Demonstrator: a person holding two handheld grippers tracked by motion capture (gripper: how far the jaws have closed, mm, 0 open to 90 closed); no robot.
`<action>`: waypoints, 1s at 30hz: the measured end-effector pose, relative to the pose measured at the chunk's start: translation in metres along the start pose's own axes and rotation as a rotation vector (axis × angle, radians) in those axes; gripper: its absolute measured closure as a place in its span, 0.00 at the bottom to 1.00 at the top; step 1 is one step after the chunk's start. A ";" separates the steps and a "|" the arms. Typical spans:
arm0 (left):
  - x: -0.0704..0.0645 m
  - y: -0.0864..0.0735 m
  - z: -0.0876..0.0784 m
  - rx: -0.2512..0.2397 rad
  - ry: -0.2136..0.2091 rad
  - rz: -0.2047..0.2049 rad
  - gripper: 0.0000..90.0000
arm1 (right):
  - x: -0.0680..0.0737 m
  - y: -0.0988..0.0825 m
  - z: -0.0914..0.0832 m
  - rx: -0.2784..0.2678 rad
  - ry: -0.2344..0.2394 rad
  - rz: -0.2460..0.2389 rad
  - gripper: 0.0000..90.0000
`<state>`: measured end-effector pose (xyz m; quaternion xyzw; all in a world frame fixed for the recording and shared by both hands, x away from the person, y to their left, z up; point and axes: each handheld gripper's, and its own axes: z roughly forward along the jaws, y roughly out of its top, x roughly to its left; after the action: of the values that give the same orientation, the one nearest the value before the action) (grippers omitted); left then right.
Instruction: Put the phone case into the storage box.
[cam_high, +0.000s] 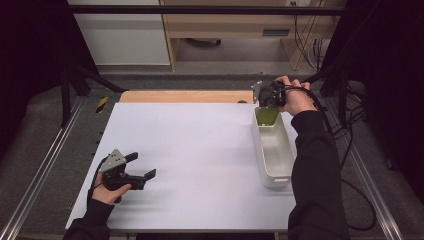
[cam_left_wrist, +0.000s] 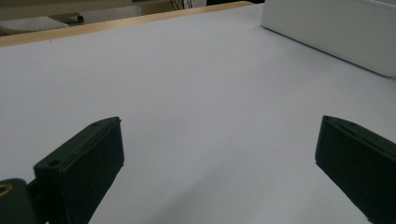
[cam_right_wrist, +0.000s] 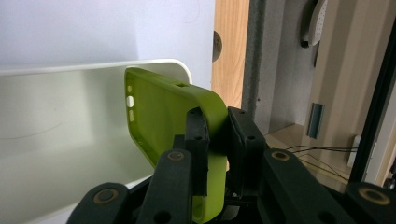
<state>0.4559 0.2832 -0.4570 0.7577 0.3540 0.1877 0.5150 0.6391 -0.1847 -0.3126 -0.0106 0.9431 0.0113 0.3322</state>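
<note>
**Green phone case held over the far end of the white bin**

The right gripper (cam_high: 269, 96) is clamped on a lime-green phone case (cam_right_wrist: 168, 121): in the right gripper view its two black jaws pinch one edge of the case, one jaw inside the shell and one outside. The case's lower part is cut off behind the jaws and the bottom of that view, so its full outline cannot be made out. From the high view the case (cam_high: 267, 116) shows as a small green patch just below the gripper, at the far end of the white bin (cam_high: 280, 172); whether it touches the bin's floor or wall cannot be told. The person's right hand (cam_high: 296, 97) covers much of the gripper body.

The left gripper (cam_high: 142, 167) sits well apart from the bin, low over the white table (cam_high: 200, 150), jaws spread wide with nothing between them. In the left gripper view the bin (cam_left_wrist: 336, 32) appears ahead of the jaws, cropped by the frame edge.
</note>
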 end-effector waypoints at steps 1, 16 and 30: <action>0.000 0.000 0.000 0.000 0.001 -0.001 0.01 | 0.000 0.001 0.002 0.004 0.004 -0.001 0.88; 0.002 -0.001 0.000 0.006 0.004 -0.007 0.01 | -0.002 0.007 0.022 0.032 0.021 -0.019 0.88; 0.002 -0.001 0.000 0.001 0.004 -0.007 0.01 | -0.003 0.008 0.026 0.026 -0.004 -0.002 0.86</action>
<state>0.4567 0.2851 -0.4581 0.7565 0.3577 0.1872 0.5145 0.6570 -0.1755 -0.3307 -0.0072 0.9425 -0.0014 0.3341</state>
